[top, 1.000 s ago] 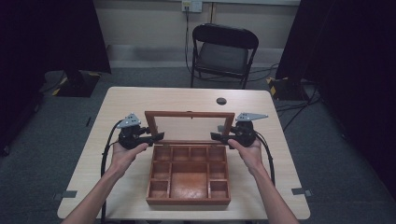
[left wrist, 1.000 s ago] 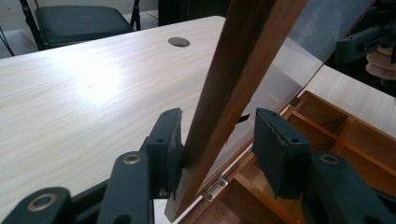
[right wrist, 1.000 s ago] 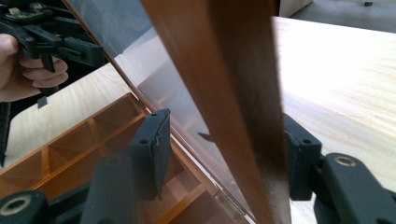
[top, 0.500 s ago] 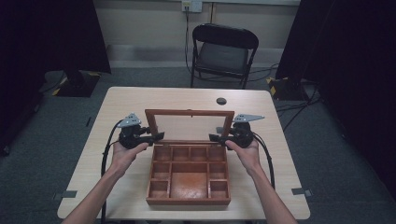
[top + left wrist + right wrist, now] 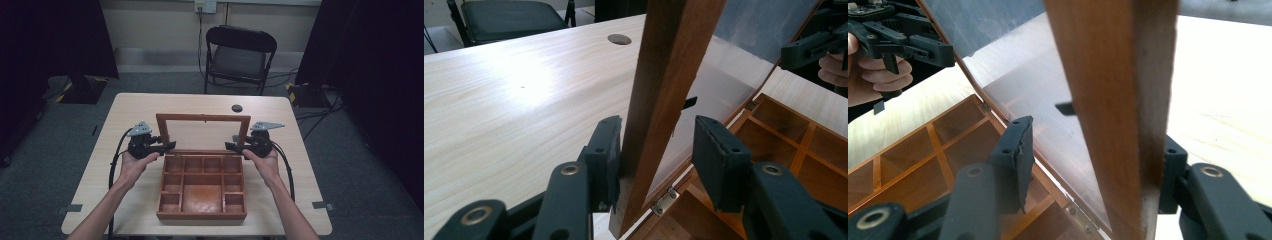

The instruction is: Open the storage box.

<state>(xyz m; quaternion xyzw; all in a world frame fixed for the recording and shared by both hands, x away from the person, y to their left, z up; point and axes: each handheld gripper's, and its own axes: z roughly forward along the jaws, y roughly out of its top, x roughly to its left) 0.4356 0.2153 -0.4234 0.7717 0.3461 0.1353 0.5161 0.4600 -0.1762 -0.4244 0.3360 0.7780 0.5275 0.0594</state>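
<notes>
A wooden box (image 5: 202,216) with several compartments lies open on the table. Its glass-paned lid (image 5: 202,118) stands nearly upright at the back. My left gripper (image 5: 170,145) straddles the lid's left frame bar (image 5: 664,75). Its jaws have just been closing with the bar between them: one pad (image 5: 606,150) touches the wood and the other pad (image 5: 714,150) stands off it. My right gripper (image 5: 231,146) is open astride the right frame bar (image 5: 1113,75), with its inner pad (image 5: 1015,155) clear of the glass.
The light wooden table (image 5: 140,110) has a round dark grommet (image 5: 237,108) behind the lid. A black folding chair (image 5: 240,55) stands beyond the far edge. Cables trail from both grippers toward the near edge.
</notes>
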